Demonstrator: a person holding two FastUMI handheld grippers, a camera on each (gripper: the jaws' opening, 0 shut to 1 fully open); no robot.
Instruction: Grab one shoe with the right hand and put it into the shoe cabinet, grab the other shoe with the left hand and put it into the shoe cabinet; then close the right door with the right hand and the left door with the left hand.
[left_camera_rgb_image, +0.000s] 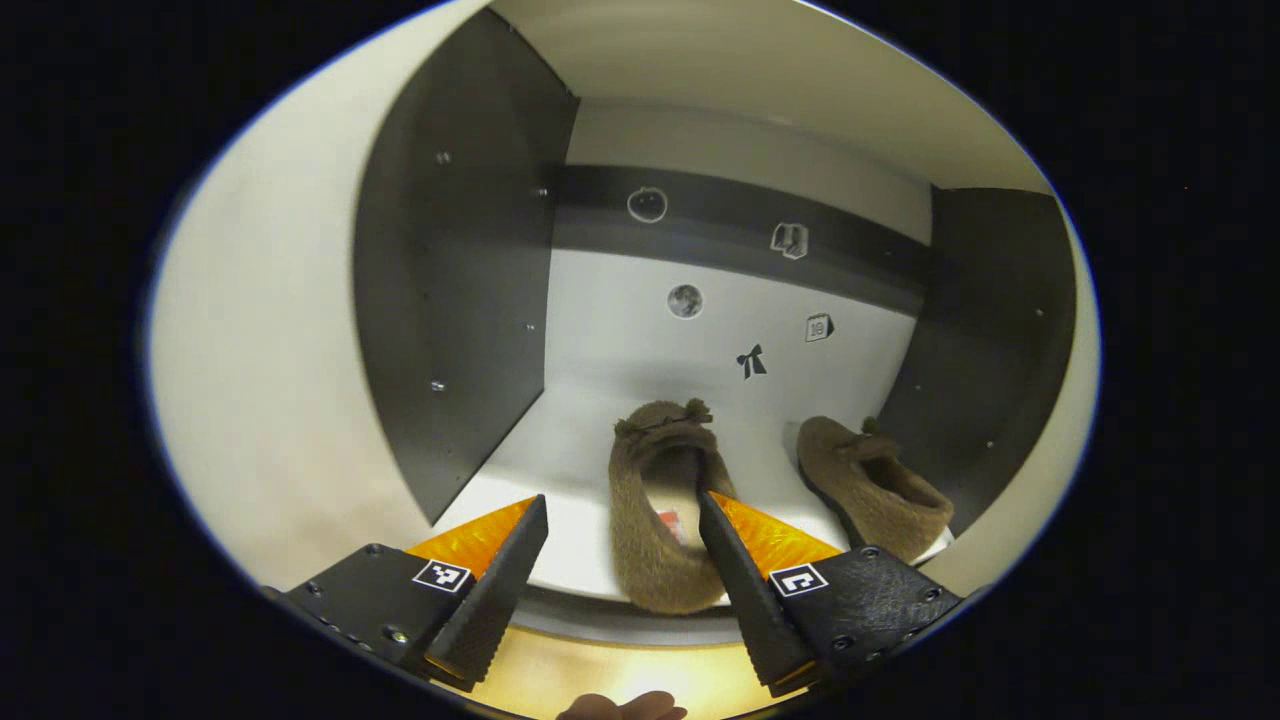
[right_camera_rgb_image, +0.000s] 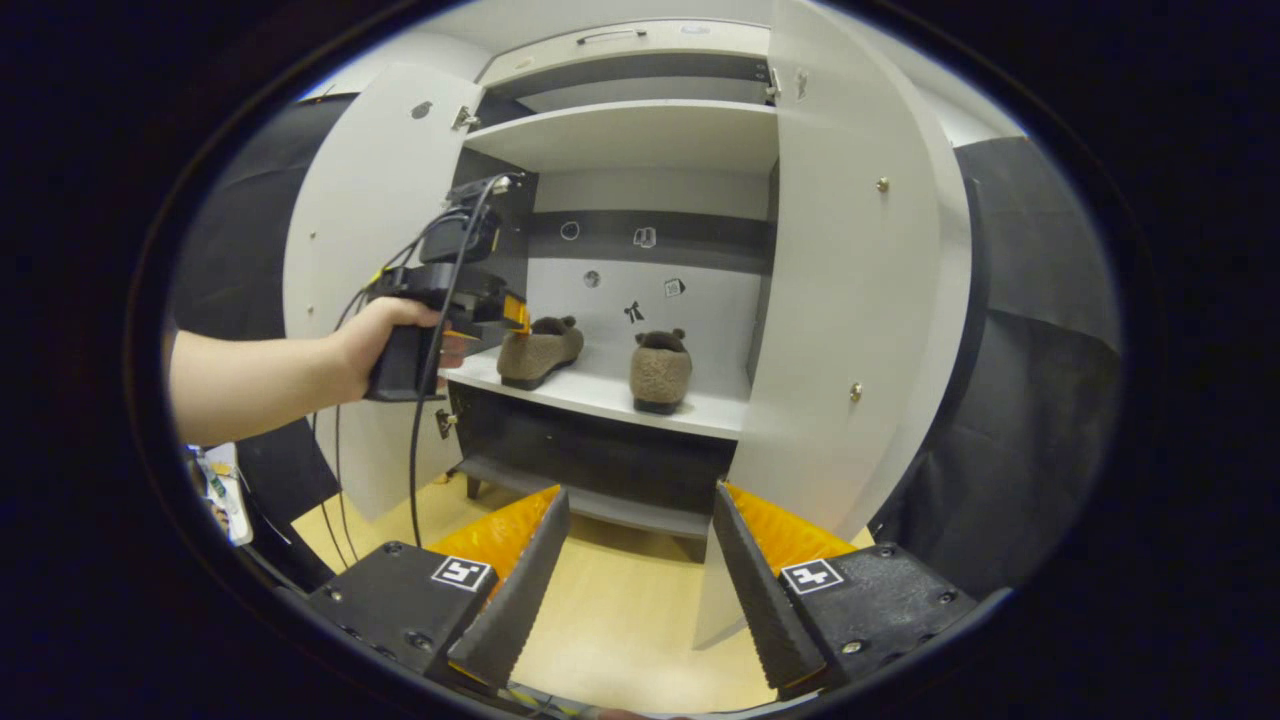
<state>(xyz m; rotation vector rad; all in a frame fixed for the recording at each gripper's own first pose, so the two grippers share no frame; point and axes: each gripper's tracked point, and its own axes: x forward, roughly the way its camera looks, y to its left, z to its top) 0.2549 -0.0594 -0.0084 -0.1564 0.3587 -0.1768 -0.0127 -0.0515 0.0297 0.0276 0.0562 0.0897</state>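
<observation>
Left tool (left_camera_rgb_image: 622, 520) open; near shoe (left_camera_rgb_image: 660, 505) toe points inward.

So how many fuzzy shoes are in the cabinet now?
2. One fuzzy shoe sits on the white shelf toward the left, right by the left tool, which is open. The other shoe stands apart to its right. No others are in sight.
</observation>
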